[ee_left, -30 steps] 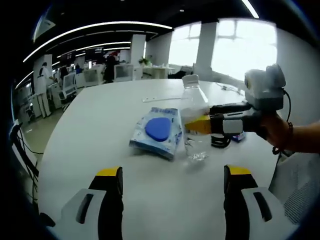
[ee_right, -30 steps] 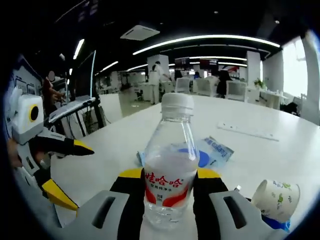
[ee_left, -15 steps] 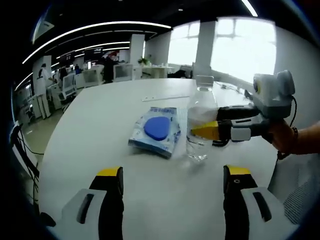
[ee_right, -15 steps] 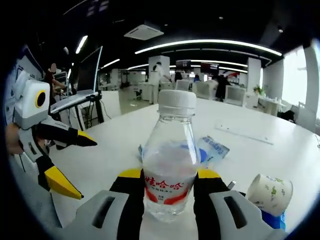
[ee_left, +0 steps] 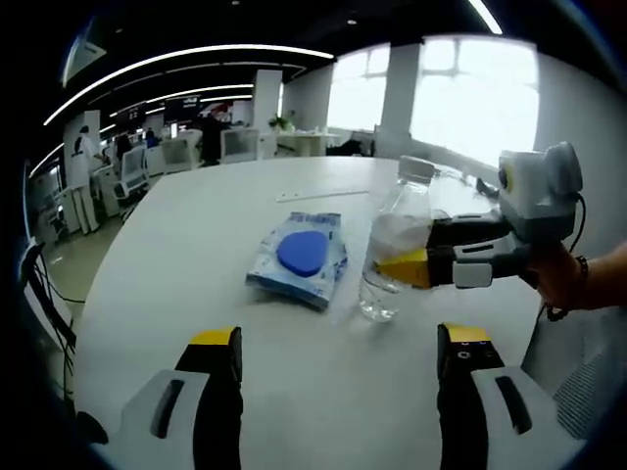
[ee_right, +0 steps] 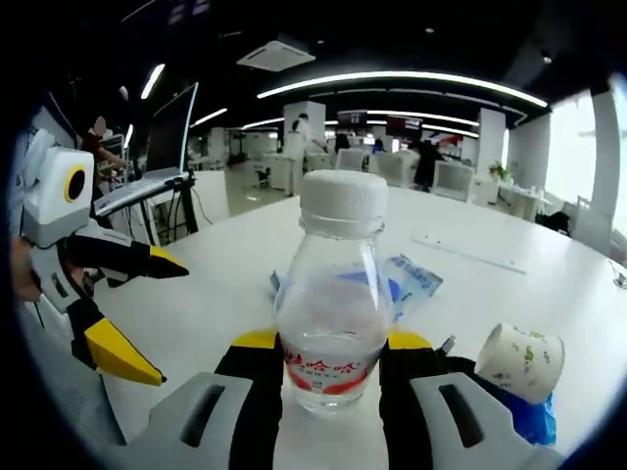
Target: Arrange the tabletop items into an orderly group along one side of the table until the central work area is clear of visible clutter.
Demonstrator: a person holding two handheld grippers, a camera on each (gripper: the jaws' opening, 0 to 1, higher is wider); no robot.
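The right gripper is clamping the water bottle, tilted just beside the blue packet on the white table. A paper cup is lying near the bottle. The left gripper is hanging wide-jawed, holding nothing.

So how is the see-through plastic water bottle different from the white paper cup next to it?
The clear plastic water bottle is held between the right gripper's jaws; the white paper cup lies free on its side. The bottle is see-through with a red label and white cap; the cup is solid white with small green prints and an open mouth. Both sit over the white table.
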